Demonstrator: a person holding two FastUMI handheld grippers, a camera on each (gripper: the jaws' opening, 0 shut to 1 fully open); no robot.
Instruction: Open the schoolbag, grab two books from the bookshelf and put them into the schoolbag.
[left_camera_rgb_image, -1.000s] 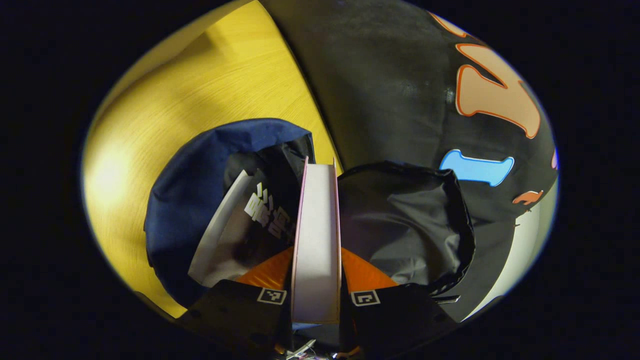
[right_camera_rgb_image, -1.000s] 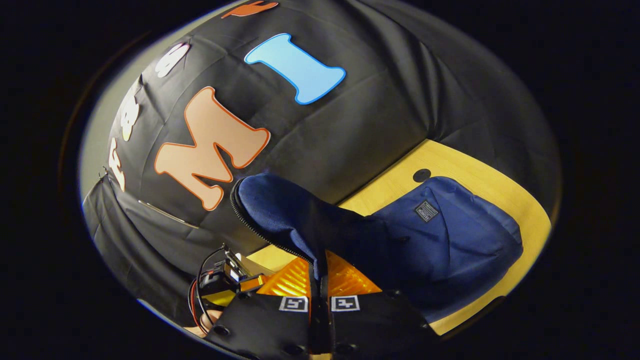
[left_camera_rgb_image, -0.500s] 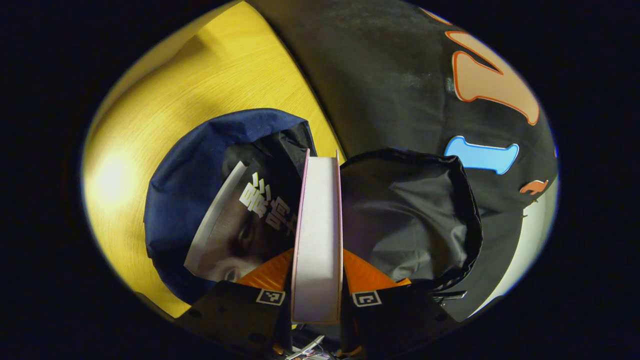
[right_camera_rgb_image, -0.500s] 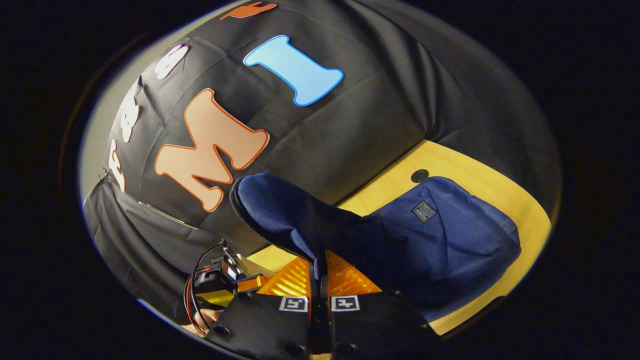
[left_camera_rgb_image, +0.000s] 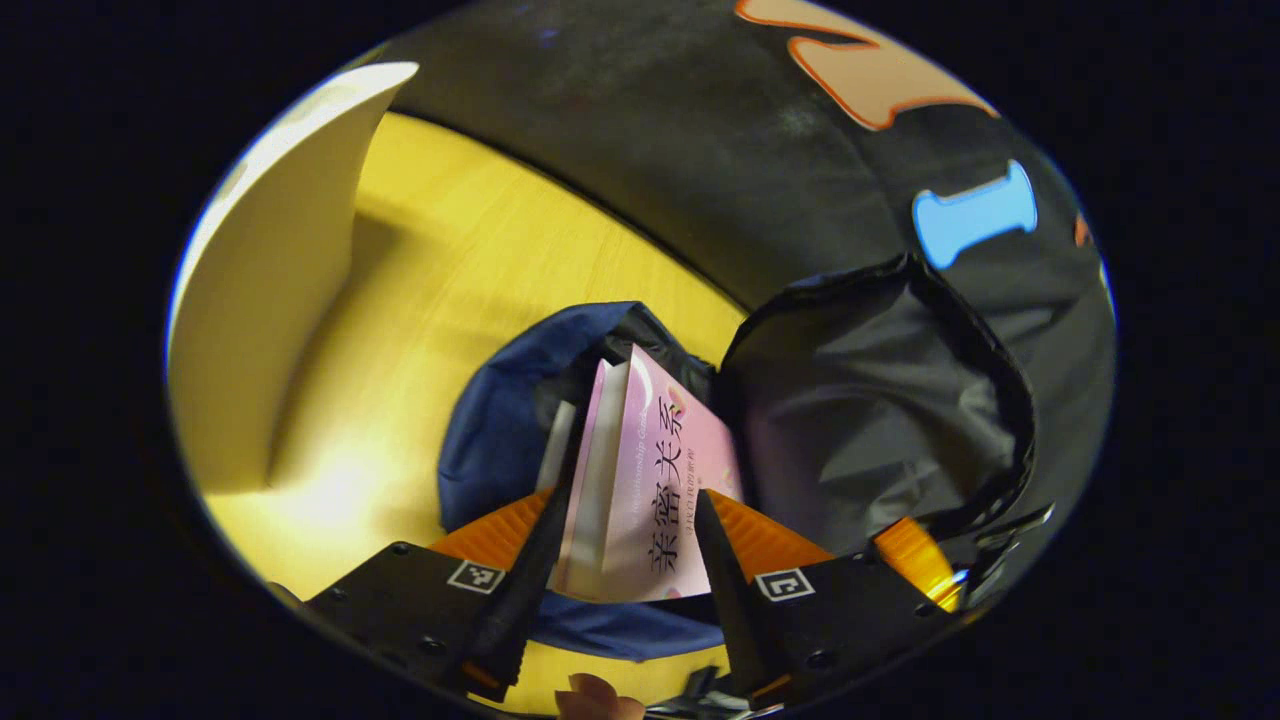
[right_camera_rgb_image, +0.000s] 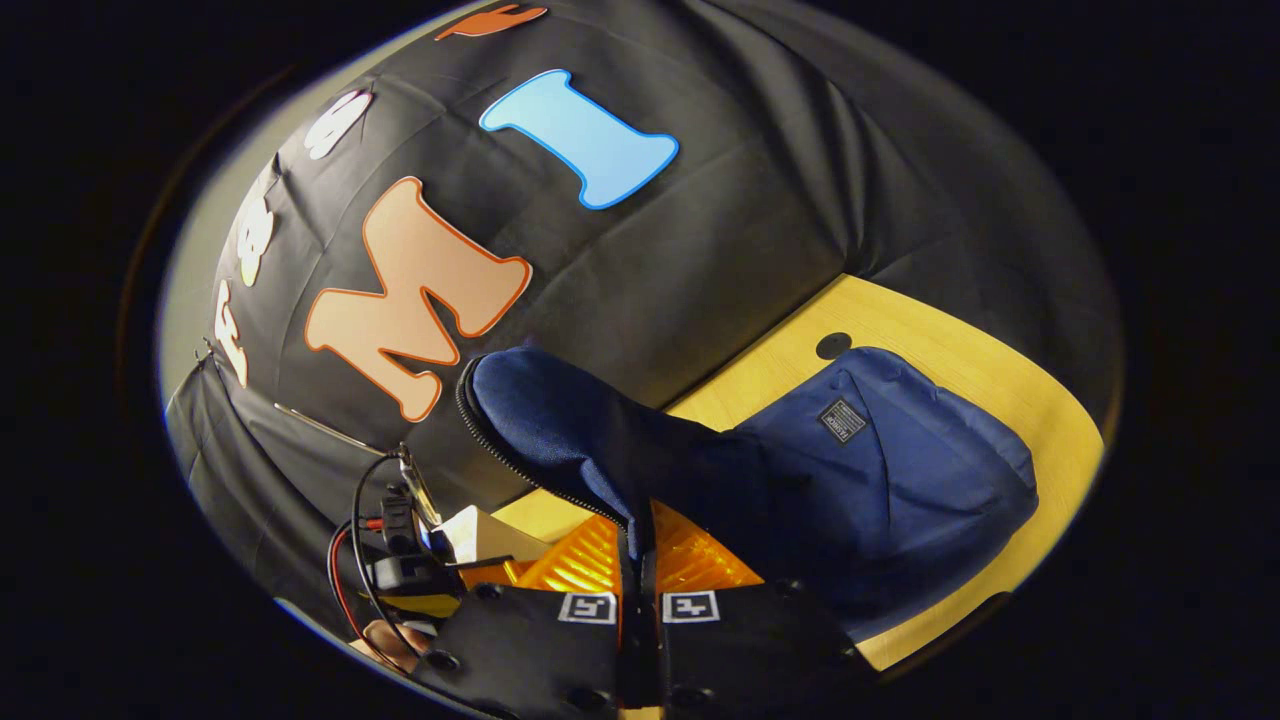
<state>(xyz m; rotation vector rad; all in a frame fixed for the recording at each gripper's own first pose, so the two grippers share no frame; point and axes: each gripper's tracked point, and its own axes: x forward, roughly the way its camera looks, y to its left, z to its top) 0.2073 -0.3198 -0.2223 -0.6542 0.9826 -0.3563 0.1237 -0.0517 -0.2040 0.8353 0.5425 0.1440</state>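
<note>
On the yellow bench, the left claw stands parted around the pink book dropped into the blue schoolbag, whose flap the right claw pinches open; next, probably withdraw.

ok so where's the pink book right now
In the left gripper view the pink book stands low in the centre, in the mouth of the blue schoolbag, between the left tool's parted fingers, with the bag's black-lined flap to its right.

Left gripper view looks steeply down into the schoolbag; right gripper view faces it close, sidelong.
</note>
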